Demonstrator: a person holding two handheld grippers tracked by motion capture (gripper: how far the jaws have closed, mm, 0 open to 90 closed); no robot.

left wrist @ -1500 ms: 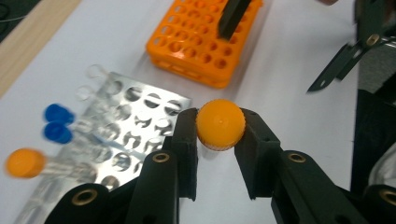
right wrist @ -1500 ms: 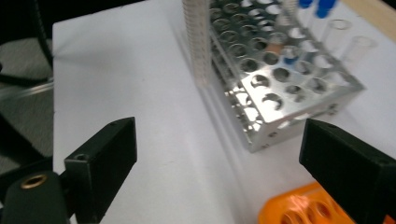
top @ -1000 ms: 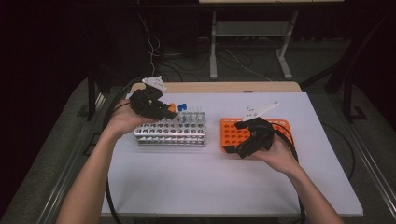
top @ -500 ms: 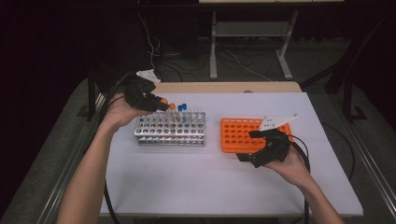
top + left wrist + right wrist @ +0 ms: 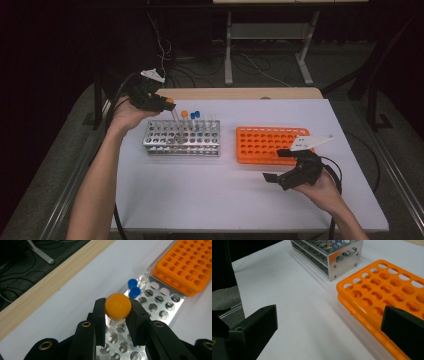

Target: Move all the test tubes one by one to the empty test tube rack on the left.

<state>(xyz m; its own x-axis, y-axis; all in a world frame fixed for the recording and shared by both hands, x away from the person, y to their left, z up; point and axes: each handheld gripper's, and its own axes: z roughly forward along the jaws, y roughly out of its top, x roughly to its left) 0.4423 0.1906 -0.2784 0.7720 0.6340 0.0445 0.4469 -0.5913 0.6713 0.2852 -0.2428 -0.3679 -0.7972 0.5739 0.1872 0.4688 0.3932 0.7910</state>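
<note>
The left gripper (image 5: 117, 315) is now lifting an orange-capped tube (image 5: 118, 307), clamped between its jaws, above the metal rack (image 5: 182, 137) near the table's (image 5: 200, 200) far left corner; half a second ago it sat lower. The right gripper (image 5: 287, 167), jaws spread wide and empty, has withdrawn toward the near edge, just off the orange rack (image 5: 272, 145). No readable writing is showing.

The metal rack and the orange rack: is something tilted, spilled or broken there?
Nothing is spilled or broken. Only the orange-capped tube, clamped in the left gripper, leans instead of standing straight over the metal rack. The orange rack lies flat, its holes empty.
</note>
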